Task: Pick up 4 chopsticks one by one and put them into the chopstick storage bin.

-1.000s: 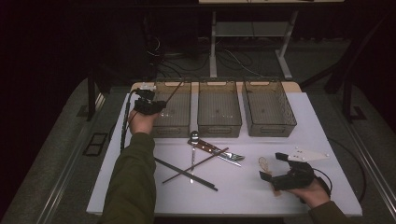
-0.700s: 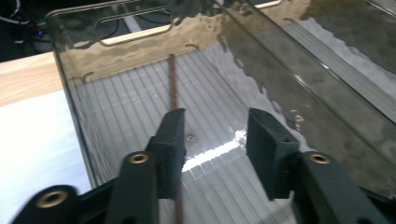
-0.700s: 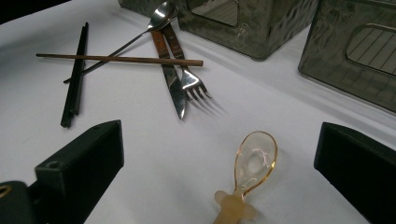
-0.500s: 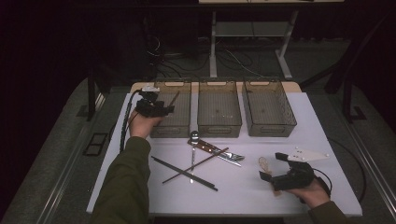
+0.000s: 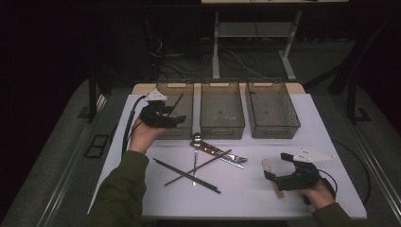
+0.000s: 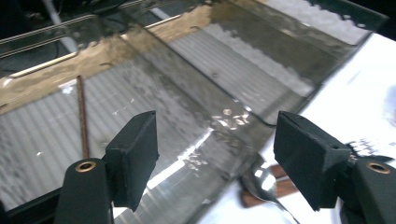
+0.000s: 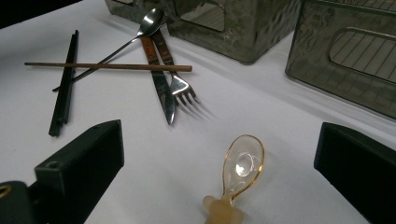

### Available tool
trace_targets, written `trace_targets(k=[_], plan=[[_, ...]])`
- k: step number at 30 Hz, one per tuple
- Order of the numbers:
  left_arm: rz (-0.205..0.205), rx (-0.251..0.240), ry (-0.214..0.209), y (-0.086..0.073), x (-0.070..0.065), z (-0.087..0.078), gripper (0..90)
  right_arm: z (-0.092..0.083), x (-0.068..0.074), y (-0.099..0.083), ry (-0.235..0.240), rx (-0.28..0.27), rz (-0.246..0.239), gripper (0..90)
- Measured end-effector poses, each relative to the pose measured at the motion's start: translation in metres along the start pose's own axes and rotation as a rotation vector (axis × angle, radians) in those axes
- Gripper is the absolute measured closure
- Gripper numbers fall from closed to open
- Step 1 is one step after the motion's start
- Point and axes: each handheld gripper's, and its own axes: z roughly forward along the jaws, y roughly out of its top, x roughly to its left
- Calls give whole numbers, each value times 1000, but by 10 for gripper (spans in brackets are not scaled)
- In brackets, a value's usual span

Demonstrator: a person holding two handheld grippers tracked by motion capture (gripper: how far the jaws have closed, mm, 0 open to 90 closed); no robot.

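My left gripper [image 5: 177, 118] hovers at the near wall of the left bin [image 5: 187, 130]. Its jaws have just been opening and stand open with nothing between them [image 6: 219, 154]. A brown chopstick [image 5: 177, 102] leans inside that bin [image 6: 83, 116]. My right gripper [image 5: 276, 166] rests open near the table's front right, its jaws either side of a clear amber spoon [image 7: 243, 165] without touching it. On the white table lie a metal spoon [image 7: 149, 21], a knife [image 7: 161, 84], a fork [image 7: 180, 88], a second brown chopstick [image 7: 107, 66] and a pair of black chopsticks [image 7: 65, 84].
Three see-through bins stand in a row at the back: the left one, a middle bin [image 5: 222, 126] and a right bin [image 5: 273, 128]. The loose cutlery crosses in a pile [image 5: 203, 163] between my hands. A cable [image 5: 127, 127] trails from the left gripper.
The left gripper has drawn back from over the left bin toward the near side, and its jaws have opened. The brown chopstick stays leaning in the bin. The right hand has not moved.
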Motion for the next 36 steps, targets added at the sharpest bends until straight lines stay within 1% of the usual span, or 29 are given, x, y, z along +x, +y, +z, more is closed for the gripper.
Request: trace_targets(k=[1,2,3,4,5,6,7,8,11,12,13,14,15,17,18,21,22,24,26,28,30,32,33,34,35,36], plan=[[12,0,-6,-1,-4,-2,284,1,-1,0,-5,1,-1,13],[12,0,-6,-1,-4,-2,278,1,-2,0,-14,-1,10,13],[21,-7,-13,-2,-11,-4,269,2,-3,0,-17,0,16,13],[21,-7,-13,-2,-11,-4,259,3,-4,0,-16,-2,16,13],[28,-15,-30,-5,-18,-6,249,3,-4,0,-14,4,14,13],[28,-15,-30,-5,-18,-6,245,5,-5,0,-17,7,10,13],[39,-16,-41,-9,-23,-8,234,5,-7,0,-15,14,6,13],[37,-16,-48,-11,-26,-8,221,6,-7,-1,-13,18,9,13],[51,-11,-63,-20,-33,-8,203,7,-11,-2,2,30,9,13],[51,-11,-63,-20,-33,-8,200,6,-12,-2,8,27,6,13],[52,-6,-72,-27,-37,-7,193,6,-12,-2,15,25,12,13],[52,-6,-72,-27,-37,-7,188,5,-11,-2,19,23,14,13],[58,5,-78,-33,-41,-6,182,5,-10,-2,23,25,10,13],[58,11,-84,-39,-44,-5,167,4,-9,-3,30,30,6,13],[67,16,-82,-40,-45,-4,157,4,-9,-3,31,29,1,13],[64,-1,-95,-47,-49,-6,149,3,-9,-2,30,27,5,13],[64,-1,-95,-47,-49,-6,149,3,-8,-2,27,29,6,13],[92,-5,-98,-55,-54,-8,150,2,-7,-1,27,21,0,13],[100,-4,-106,-60,-56,-9,146,2,-6,-2,24,22,-1,13],[100,-8,-106,-62,-58,-10,146,2,-5,-3,23,28,-2,13],[99,-15,-109,-69,-60,-12,146,2,-5,-3,23,26,1,13],[100,-9,-110,-71,-60,-13,146,2,-5,-3,23,25,4,13],[103,-5,-112,-76,-62,-13,148,2,-5,-3,22,24,4,13],[103,-5,-112,-76,-62,-13,149,2,-5,-3,21,24,4,13],[90,-5,-124,-81,-64,-13,150,2,-5,-3,20,25,3,13],[87,-4,-129,-83,-65,-13,154,2,-5,-3,22,25,1,12]])
